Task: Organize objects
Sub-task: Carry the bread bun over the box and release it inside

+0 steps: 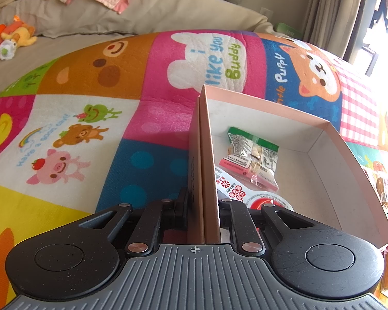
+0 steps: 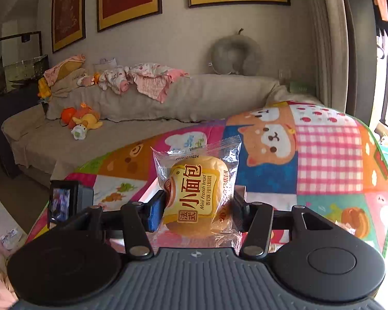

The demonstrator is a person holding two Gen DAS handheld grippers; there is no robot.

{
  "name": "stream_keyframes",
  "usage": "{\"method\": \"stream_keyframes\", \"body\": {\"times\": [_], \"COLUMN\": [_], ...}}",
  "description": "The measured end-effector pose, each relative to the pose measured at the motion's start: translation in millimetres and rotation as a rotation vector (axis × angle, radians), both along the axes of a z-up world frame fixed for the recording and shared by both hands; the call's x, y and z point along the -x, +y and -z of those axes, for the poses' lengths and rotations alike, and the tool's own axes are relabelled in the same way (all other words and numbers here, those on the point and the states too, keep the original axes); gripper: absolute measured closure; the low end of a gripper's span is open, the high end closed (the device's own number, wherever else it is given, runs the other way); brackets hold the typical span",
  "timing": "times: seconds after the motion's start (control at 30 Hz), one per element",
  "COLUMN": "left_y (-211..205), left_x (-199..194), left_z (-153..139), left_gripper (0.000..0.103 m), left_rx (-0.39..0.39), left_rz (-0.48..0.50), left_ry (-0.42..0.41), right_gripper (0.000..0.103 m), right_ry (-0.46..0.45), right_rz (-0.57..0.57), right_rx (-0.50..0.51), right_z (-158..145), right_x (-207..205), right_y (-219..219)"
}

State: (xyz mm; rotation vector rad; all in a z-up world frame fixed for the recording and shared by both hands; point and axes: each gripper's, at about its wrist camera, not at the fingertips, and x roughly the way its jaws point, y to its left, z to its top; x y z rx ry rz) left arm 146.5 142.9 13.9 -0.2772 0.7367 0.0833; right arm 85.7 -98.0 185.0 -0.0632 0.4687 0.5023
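Left gripper [image 1: 203, 206] was pinching the box [image 1: 284, 160] by its near-left side wall; the box's long axis ran away from the camera across the mat [image 1: 90, 129]. Snack packets [image 1: 251, 157] lay inside, near that wall. Right gripper [image 2: 198, 206] was clamped on a bread packet [image 2: 196, 193], held upright above the mat, printed side facing the camera.
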Motion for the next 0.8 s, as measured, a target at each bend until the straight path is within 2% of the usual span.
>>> {"method": "stream_keyframes", "body": {"times": [0.13, 0.27, 0.4, 0.57, 0.8], "left_y": [0.1, -0.7, -2.1, -2.2, -2.3], "left_x": [-0.1, 0.3, 1.1, 1.2, 1.3], "left_z": [0.0, -0.4, -1.1, -1.1, -1.3], "left_gripper": [0.088, 0.088, 0.088, 0.088, 0.088], "left_rx": [0.0, -0.003, -0.009, -0.01, -0.011], "left_rz": [0.0, 0.001, 0.003, 0.004, 0.005], "left_ry": [0.0, 0.0, 0.0, -0.001, -0.001], "right_gripper": [0.051, 0.036, 0.027, 0.027, 0.025], "right_ry": [-0.031, 0.024, 0.064, 0.129, 0.232], "right_rz": [0.039, 0.083, 0.099, 0.184, 0.293], "right_rx": [0.02, 0.008, 0.005, 0.085, 0.126], "right_z": [-9.3, -2.5, 15.9, 51.2, 100.3], "right_x": [-37.9, -63.6, -60.1, -52.9, -41.1], "right_y": [20.7, 21.3, 8.3, -10.5, -59.5]}}
